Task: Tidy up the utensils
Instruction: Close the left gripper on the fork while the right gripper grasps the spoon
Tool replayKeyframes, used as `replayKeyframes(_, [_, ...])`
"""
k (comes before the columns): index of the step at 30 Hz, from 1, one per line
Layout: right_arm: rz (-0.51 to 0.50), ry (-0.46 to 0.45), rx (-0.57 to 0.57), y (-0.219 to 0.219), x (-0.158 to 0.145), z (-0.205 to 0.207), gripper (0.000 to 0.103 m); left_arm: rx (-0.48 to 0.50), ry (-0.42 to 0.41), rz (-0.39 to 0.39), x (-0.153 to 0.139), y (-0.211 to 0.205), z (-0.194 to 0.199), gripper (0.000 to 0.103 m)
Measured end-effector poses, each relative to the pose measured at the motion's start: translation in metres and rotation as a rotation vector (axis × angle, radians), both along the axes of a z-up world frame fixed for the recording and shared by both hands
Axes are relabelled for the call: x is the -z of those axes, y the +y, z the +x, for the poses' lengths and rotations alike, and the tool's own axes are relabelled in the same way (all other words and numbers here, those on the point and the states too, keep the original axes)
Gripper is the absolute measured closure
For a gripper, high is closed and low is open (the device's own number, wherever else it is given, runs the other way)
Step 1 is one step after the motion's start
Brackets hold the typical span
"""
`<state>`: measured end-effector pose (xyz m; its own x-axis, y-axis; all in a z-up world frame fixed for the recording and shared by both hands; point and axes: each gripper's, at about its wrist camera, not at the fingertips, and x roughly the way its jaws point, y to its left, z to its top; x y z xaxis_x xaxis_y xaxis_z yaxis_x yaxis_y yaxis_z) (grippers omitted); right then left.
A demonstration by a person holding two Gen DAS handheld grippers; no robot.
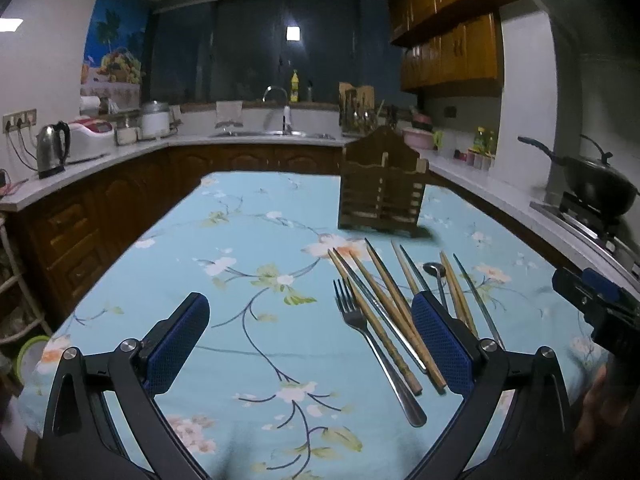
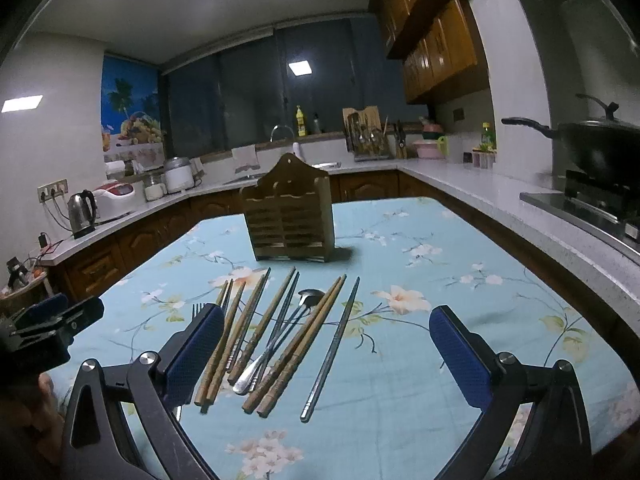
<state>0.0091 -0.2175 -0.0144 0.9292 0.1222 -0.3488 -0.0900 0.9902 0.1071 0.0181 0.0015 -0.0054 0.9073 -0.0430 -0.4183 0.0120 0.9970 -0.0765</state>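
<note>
Loose utensils lie side by side on the floral blue tablecloth (image 1: 248, 240): a metal fork (image 1: 362, 330), several wooden chopsticks (image 1: 394, 308), metal chopsticks (image 2: 332, 350) and a small spoon (image 2: 308, 298). Behind them stands a brown wooden utensil holder (image 1: 382, 184) (image 2: 290, 216), upright and with nothing showing above its rim. My left gripper (image 1: 310, 344) hovers open just left of the pile, its right finger over some chopsticks. My right gripper (image 2: 328, 354) is open too, straddling the pile's right half. Neither holds anything. The right gripper (image 1: 596, 304) also shows at the left wrist view's right edge.
Kitchen counters ring the table: a kettle (image 1: 52, 150) and rice cooker at left, a sink (image 1: 276, 132) at the back, a black wok (image 2: 600, 148) on the stove at right. A bare stretch of cloth lies left of the utensils.
</note>
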Motion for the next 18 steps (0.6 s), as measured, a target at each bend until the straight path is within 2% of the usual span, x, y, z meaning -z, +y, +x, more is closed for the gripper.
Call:
replayKeyframes(3, [0.033,0.056,-0.003,-0.003,-0.003,0.008,0.0,0.028,0.019,-0.044,0.0,0.006,0.01,0.0])
replayKeyframes(6, [0.027,0.048,-0.014,-0.003,-0.006,0.013,0.0,0.052,0.033,-0.099,-0.001,0.009,0.02,0.0])
replayKeyframes(10, [0.038,0.107,-0.042,-0.003,-0.011,0.028,0.001,0.09,0.073,-0.088,-0.002,0.008,0.033,0.0])
replayKeyframes(15, [0.061,0.139,-0.093,0.002,-0.012,0.046,0.005,0.152,0.139,-0.076,0.003,0.005,0.057,0.013])
replayKeyframes(18, [0.088,0.172,-0.118,0.005,-0.013,0.062,0.014,0.181,0.19,-0.086,0.006,0.006,0.074,0.022])
